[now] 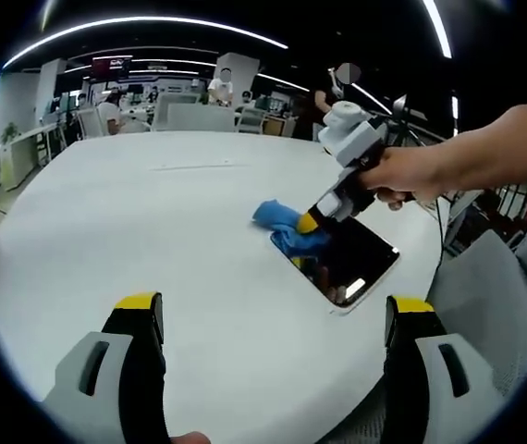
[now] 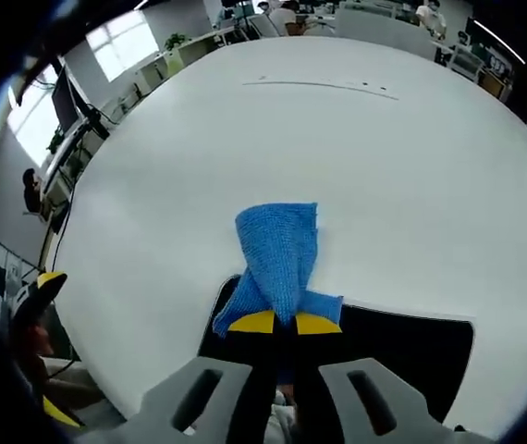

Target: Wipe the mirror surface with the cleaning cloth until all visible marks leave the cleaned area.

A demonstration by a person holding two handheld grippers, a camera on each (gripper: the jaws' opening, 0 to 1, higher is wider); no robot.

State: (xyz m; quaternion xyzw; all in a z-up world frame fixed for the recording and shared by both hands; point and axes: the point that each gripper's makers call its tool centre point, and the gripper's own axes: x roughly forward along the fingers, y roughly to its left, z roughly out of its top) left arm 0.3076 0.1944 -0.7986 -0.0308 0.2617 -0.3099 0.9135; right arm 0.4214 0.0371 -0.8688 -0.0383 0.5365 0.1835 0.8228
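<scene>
A dark rectangular mirror (image 1: 349, 263) lies flat near the right edge of the round white table (image 1: 153, 213). A blue cleaning cloth (image 1: 287, 228) rests half on the mirror's far corner, half on the table. My right gripper (image 1: 312, 222), held by a hand, is shut on the cloth. In the right gripper view the cloth (image 2: 278, 262) sticks out forward from my shut right gripper (image 2: 276, 323), lying over the mirror's (image 2: 402, 351) edge. My left gripper (image 1: 273, 310) hovers open over the near part of the table, short of the mirror, with nothing between its jaws.
The table's right edge (image 1: 411, 296) runs just beyond the mirror, with a grey chair (image 1: 485, 277) beside it. Desks, chairs and people sit in the office far behind (image 1: 189, 102). The other gripper's yellow tip (image 2: 46, 282) shows at the left.
</scene>
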